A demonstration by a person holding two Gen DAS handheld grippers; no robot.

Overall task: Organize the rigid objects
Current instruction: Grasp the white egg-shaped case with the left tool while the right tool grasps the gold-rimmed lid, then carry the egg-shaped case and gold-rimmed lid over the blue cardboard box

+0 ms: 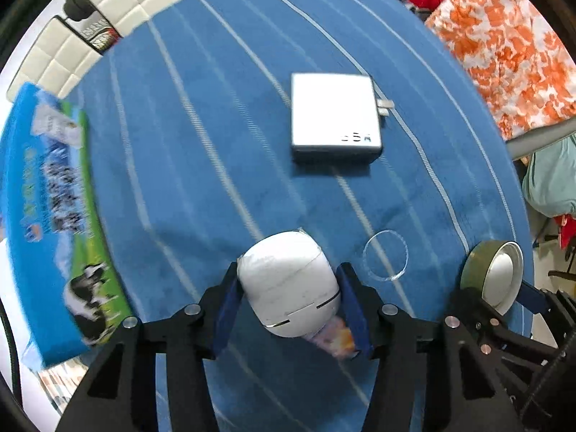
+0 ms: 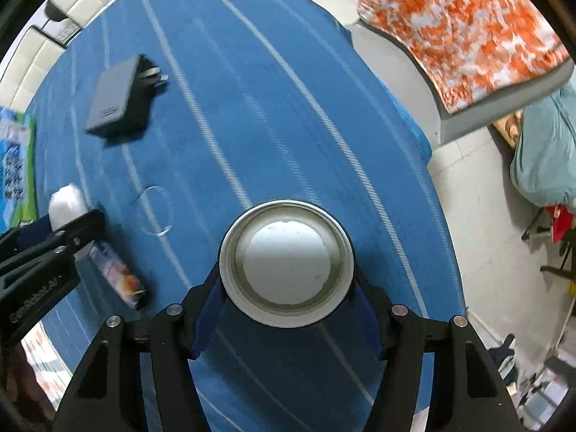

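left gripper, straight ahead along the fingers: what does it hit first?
Likely the flat silver-grey power adapter lying on the blue striped tablecloth. The left gripper is shut on a white-capped spray can that leads the way; height above the cloth is unclear.

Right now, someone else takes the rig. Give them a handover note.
Left gripper: shut on the white-capped spray bottle, held by its cap.
Right gripper: shut on the metal can, whose end faces the camera.
Silver charger lies flat on the blue striped cloth, prongs out, untouched. A clear ring lies between the two grippers. A milk carton box sits at the cloth's left edge.
Done: both items gripped.
Left: place bottle and can; the charger probably still needs sorting. No target spot is evident.
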